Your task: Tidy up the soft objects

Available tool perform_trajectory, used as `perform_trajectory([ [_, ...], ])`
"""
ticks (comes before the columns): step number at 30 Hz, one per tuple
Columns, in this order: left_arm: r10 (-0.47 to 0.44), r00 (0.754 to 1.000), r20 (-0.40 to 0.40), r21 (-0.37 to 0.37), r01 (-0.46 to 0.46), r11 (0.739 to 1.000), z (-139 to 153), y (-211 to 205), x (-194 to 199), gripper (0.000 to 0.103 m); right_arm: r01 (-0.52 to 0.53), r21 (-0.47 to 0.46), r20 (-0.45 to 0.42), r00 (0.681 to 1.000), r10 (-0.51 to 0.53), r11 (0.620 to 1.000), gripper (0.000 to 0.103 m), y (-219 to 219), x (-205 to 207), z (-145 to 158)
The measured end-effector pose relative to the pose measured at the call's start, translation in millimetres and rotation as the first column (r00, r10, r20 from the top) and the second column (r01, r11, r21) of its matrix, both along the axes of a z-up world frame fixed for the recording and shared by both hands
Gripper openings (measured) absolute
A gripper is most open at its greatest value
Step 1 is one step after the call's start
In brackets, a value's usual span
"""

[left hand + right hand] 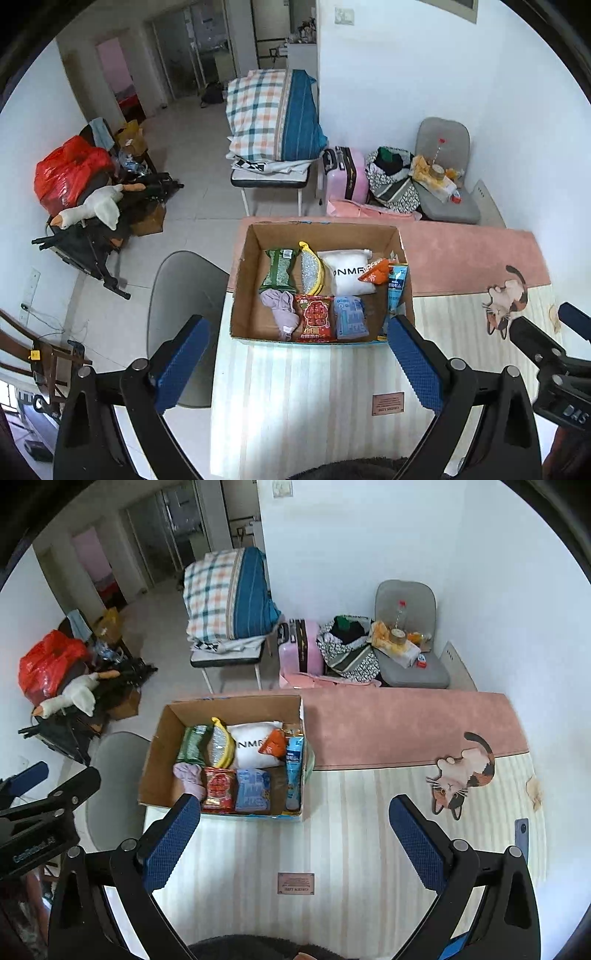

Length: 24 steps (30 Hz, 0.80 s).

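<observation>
White pillow pack [347, 272] in cardboard box [243, 280]: black letters "NM" show, rest hidden by orange packet [375, 272]. Red packet [315, 318]: writing on it, too small to read. Small brown label [388, 404] on worktop mat [314, 398]: words too tiny to read. Other hand-held gripper [570, 413] at right edge: white letters "DAS".

A matt brown cardboard box [255, 236] is seen; glossy plastic packets [317, 317] and a crumpled lilac cloth [281, 306] are held inside.
</observation>
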<state>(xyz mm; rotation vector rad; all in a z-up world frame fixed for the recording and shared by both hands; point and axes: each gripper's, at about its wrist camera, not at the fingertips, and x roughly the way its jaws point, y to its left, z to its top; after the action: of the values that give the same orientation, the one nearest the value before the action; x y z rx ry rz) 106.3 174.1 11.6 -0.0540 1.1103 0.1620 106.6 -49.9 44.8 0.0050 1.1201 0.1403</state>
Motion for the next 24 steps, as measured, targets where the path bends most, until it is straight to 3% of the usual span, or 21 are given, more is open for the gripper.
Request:
perform_trajectory([
  [8, 0.019, 0.999, 0.042, -0.031, -0.017, 0.999, 28.2, -0.9, -25.9, 0.099, -0.021, -0.012, 0.065, 0.998, 0.022, 1.000, 0.103, -4.4, -30.7, 40.8],
  [24, 0.012, 0.998, 0.058, -0.026, -0.011, 1.000, 33.1, -4.3, -37.1, 0.099, 0.004, -0.060, 0.068, 0.998, 0.000, 0.998, 0.103, -7.9, -29.0, 42.2],
])
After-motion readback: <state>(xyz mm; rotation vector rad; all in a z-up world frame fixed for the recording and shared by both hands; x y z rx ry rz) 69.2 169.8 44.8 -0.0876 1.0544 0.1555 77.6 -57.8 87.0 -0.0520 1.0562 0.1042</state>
